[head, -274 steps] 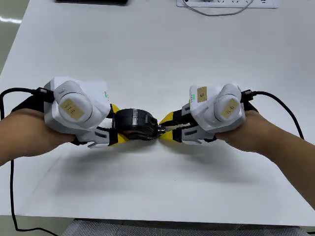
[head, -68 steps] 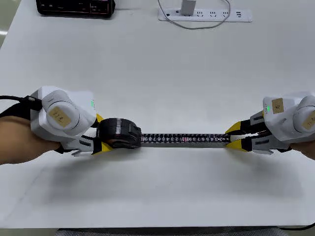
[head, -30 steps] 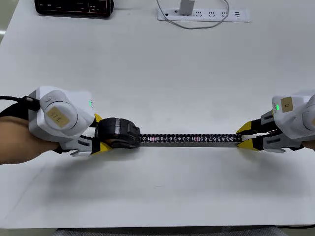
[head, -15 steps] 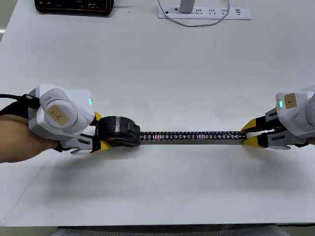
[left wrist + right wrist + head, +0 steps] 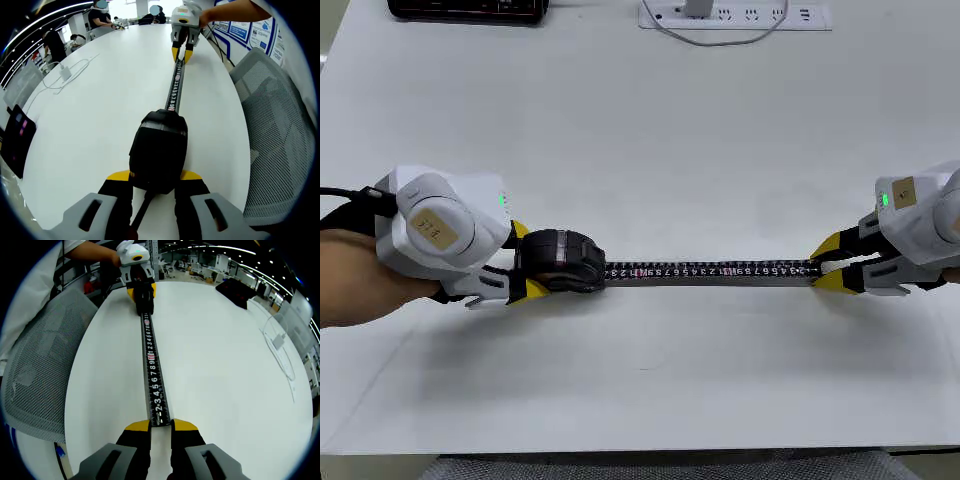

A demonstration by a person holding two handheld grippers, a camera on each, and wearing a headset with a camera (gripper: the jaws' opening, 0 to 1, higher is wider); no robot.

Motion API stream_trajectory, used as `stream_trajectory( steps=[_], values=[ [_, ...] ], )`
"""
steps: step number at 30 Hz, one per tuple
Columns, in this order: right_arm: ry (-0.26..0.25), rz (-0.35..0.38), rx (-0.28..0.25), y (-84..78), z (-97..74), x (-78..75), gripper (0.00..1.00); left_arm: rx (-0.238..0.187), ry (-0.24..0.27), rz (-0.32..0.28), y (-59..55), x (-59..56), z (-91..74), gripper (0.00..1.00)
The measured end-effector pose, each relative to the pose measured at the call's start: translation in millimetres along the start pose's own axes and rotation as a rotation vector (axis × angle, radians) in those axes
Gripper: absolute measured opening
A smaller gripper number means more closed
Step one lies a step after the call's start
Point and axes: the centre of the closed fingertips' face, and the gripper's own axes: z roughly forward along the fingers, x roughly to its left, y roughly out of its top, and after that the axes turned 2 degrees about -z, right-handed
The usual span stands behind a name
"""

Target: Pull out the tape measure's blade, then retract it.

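Head view, left to right: left gripper (image 5: pixel 527 262) is pinched on the black tape measure (image 5: pixel 560 260), yellow tips on either side of the body, which sits on the white surface (image 5: pixel 640 150) near its front edge. Blade (image 5: pixel 710 271) comes out of the body's right side and runs straight to the right gripper (image 5: pixel 826 264), whose tips are pressed together on the blade's end.

Progress, my read: pull-out looks mostly or fully done, with a long run of blade out and the grippers well apart. Retract not started. What's left is to bring the blade end back toward the body under control, then let go.

Orientation: the blade's long axis runs left-right, roughly parallel to the surface's front edge. The mouth of the body points right. Printed face is up, and in the right gripper view the numbers count up away from that gripper. Blade is low and flat; can't tell if it touches the surface.
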Motion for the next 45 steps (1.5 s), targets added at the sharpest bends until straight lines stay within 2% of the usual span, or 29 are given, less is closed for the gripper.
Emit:
stream_trajectory(
  steps=[11, 13, 16, 26, 38, 45],
  values=[
    [-0.001, -0.011, 0.006, -1.2, 0.0, 0.6, 0.12, -0.012, -0.008, -0.014, 0.8, -0.6, -0.5, 0.28],
    [-0.007, 0.014, -0.018, 2.6, -1.4, -0.2, 0.14, -0.014, -0.012, -0.019, 1.1, -0.9, -0.5, 0.28],
    [-0.009, 0.02, -0.015, 2.9, -2.2, -1.5, 0.18, -0.028, -0.016, -0.034, 3.6, -1.1, -2.5, 0.29],
    [-0.001, 0.036, -0.026, 8.0, -2.6, 1.3, 0.19, -0.035, -0.016, -0.04, 4.7, -2.3, -5.0, 0.34],
    [0.005, 0.077, -0.044, 10.9, -4.6, 3.1, 0.27, -0.047, -0.013, -0.065, 8.0, -2.6, -7.0, 0.39],
    [0.004, 0.084, -0.046, 10.4, -5.7, 2.8, 0.32, -0.052, -0.012, -0.078, 9.0, -2.4, -7.8, 0.46]
  ],
)
